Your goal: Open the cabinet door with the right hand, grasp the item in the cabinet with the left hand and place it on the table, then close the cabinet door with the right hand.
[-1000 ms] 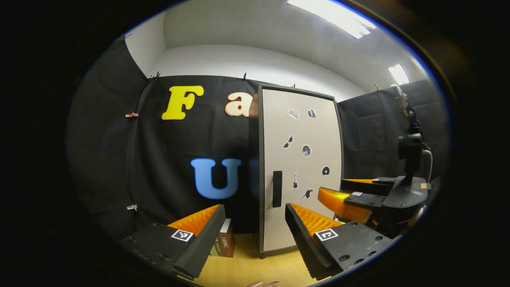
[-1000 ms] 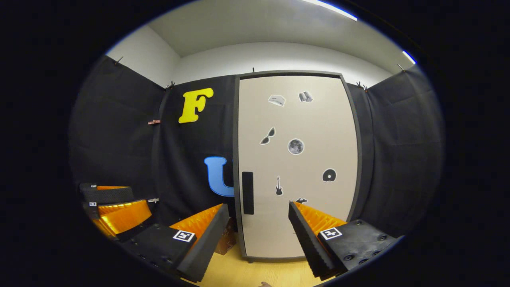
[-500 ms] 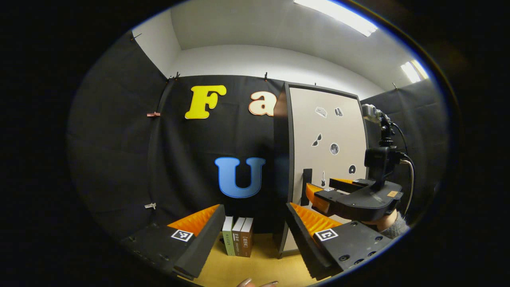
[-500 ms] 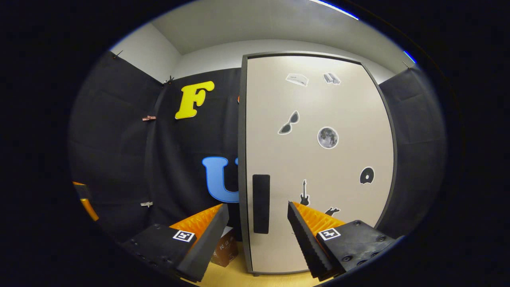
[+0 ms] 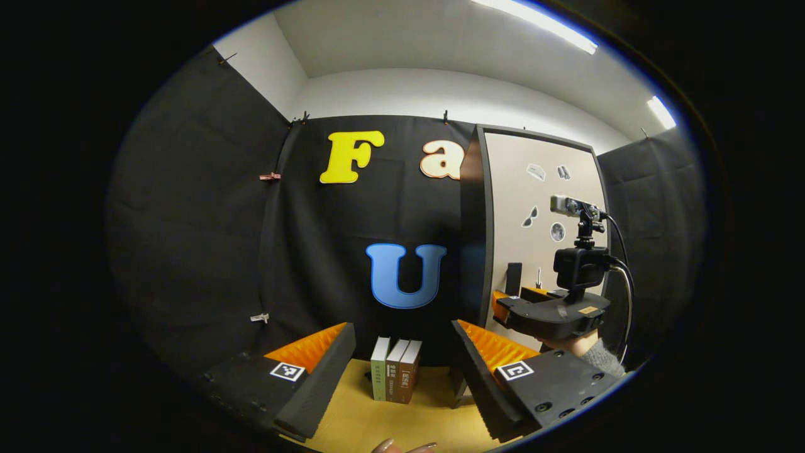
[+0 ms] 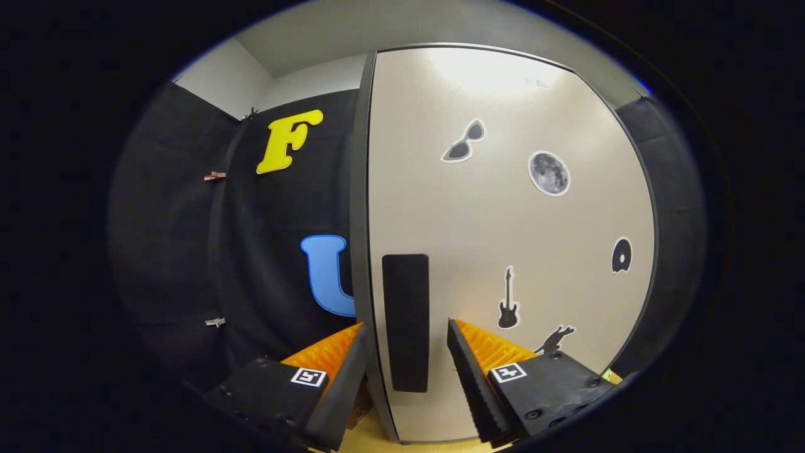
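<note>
The tall cabinet has a beige door [image 6: 503, 239] with stickers and a black vertical handle [image 6: 405, 314]; the door is closed and hides whatever is inside. My right gripper [image 6: 405, 327] is open and close to the door, with the handle and the door's left edge between its fingers, not pressed. In the left gripper view the cabinet [image 5: 534, 189] stands at the right, with the right gripper [image 5: 506, 302] and the hand holding it against the handle [image 5: 513, 279]. My left gripper [image 5: 402, 327] is open and holds nothing above the table.
Three upright books [image 5: 395, 377] stand on the yellow wooden table [image 5: 371, 428] against the black cloth wall, left of the cabinet. A person's fingertips [image 5: 402, 447] show at the bottom edge. A camera on a stalk [image 5: 582, 264] rides on the right gripper.
The right gripper has moved up to the door until the handle lies between its fingers. The left gripper has drifted left, and the books have come into its view.
</note>
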Available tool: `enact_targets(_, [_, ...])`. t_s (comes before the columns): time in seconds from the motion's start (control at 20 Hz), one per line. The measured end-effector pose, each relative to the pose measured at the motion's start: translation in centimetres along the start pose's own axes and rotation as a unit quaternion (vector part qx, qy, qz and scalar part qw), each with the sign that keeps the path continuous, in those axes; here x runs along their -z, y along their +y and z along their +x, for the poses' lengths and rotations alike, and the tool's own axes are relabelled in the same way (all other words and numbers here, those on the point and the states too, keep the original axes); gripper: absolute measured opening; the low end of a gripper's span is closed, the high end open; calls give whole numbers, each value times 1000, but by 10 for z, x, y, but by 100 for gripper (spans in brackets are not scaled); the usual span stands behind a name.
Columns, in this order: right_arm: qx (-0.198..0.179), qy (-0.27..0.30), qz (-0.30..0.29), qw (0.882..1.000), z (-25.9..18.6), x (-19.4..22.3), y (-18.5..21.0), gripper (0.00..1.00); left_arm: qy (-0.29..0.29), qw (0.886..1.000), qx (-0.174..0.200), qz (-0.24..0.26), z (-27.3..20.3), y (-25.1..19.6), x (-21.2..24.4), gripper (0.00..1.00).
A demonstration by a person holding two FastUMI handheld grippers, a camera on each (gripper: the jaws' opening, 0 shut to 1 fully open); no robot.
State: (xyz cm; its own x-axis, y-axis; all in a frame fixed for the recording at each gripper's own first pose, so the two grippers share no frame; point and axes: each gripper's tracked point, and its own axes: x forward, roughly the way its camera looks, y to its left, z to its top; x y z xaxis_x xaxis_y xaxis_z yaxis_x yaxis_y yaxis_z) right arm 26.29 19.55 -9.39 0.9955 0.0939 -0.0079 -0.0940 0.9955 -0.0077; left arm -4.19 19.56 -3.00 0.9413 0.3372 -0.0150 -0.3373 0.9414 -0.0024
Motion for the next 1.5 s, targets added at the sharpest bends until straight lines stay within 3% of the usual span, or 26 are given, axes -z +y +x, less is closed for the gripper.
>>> enact_targets(0.05, [8, -1, -2, 1000, 2, 1, -2, 73, 0, 1000, -5, 2, -2, 3, 0, 95])
enact_targets(0.1, [17, -2, -4, 1000, 4, 2, -5, 54, 0, 1000, -9, 4, -3, 7, 0, 95])
enact_targets(0.25, [35, -5, 2, 999, 7, 1, -5, 36, 1, 1000, -17, 10, -8, 16, 1, 95])
enact_targets(0.3, [42, -6, -2, 999, 5, 1, -6, 37, 2, 1000, -16, 9, -10, 17, 2, 95])
enact_targets(0.4, [42, -7, -10, 999, 5, 2, -6, 31, 7, 1000, -13, 7, -14, 20, 5, 95])
enact_targets(0.45, [37, 0, -9, 999, 5, 2, -6, 22, 9, 1000, -13, 7, -17, 22, 7, 95])
enact_targets(0.8, [21, 12, -7, 1000, -20, 1, -6, 22, -8, 999, 6, 41, -30, 33, -6, 95])
enact_targets(1.05, [11, 5, -11, 1000, -62, -7, -11, 22, -5, 997, 73, 30, -58, 3, 2, 95])
enact_targets(1.5, [13, 8, -24, 1000, -122, -14, -32, 21, -5, 991, 132, 21, -85, -23, 3, 95])
